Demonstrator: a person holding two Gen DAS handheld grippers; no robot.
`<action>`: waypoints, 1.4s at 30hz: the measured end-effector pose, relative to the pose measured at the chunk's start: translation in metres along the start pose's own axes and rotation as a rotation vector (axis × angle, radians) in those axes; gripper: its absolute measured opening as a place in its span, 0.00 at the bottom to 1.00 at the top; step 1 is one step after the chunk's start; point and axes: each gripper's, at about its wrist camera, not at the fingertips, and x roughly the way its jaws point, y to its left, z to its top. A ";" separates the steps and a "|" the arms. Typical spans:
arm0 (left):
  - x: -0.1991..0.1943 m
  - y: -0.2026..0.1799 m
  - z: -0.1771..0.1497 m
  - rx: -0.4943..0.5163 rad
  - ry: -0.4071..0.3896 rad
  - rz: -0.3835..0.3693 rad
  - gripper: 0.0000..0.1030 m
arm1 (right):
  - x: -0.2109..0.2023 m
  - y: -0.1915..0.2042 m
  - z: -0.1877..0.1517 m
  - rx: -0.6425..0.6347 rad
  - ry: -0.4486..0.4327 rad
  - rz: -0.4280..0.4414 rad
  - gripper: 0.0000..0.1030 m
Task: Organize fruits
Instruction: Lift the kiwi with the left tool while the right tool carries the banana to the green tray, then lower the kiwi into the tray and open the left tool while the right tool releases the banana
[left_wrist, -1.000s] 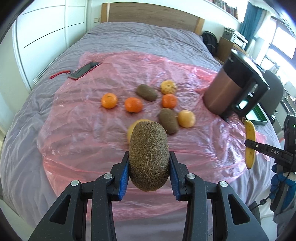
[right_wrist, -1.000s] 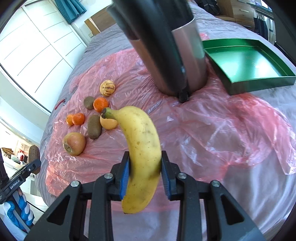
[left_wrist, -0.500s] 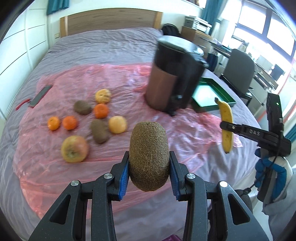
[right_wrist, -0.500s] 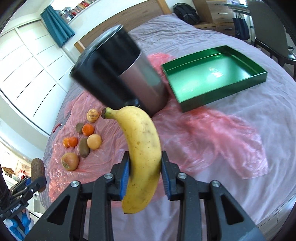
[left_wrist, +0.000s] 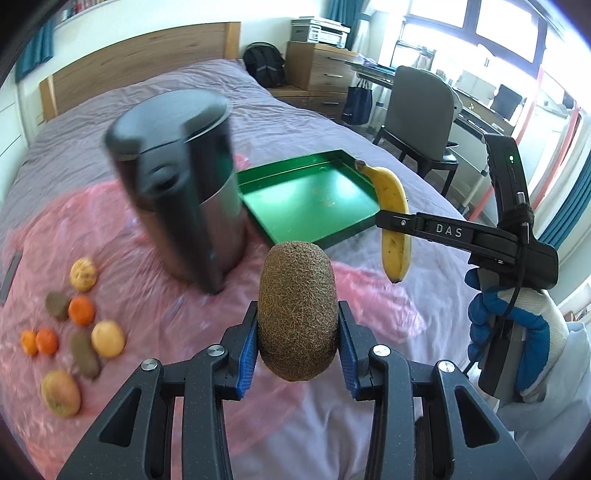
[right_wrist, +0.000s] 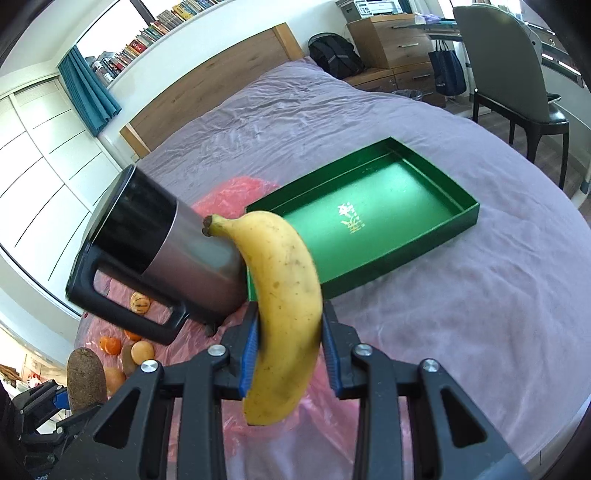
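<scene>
Gripping a kiwi (left_wrist: 297, 314) upright between blue pads, the left gripper (left_wrist: 297, 332) tilted downward at lower centre. At right, a gloved hand (left_wrist: 513, 332) held the right gripper (right_wrist: 290, 332), clamped on a banana (right_wrist: 284, 306) (stem up). Behind stood a steel kettle (left_wrist: 184, 206) on pink plastic sheeting (left_wrist: 147, 317), partly hiding an empty green tray (right_wrist: 373, 221). Oranges (left_wrist: 81, 310), kiwis and an apple (left_wrist: 61, 393) lay lower left.

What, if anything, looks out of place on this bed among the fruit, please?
A tall metal bin with a black lid stands on the pink plastic sheet beside the empty green tray. Among the fruit, only it is no fruit; nothing looks spilled or damaged.
</scene>
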 end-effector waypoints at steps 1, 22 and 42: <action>0.007 -0.004 0.008 0.005 0.002 -0.001 0.33 | 0.004 -0.007 0.010 0.000 -0.006 -0.009 0.06; 0.193 -0.015 0.101 0.017 0.104 0.084 0.33 | 0.143 -0.094 0.129 -0.014 0.014 -0.206 0.06; 0.244 -0.012 0.088 0.019 0.194 0.071 0.33 | 0.187 -0.112 0.137 -0.022 0.069 -0.309 0.11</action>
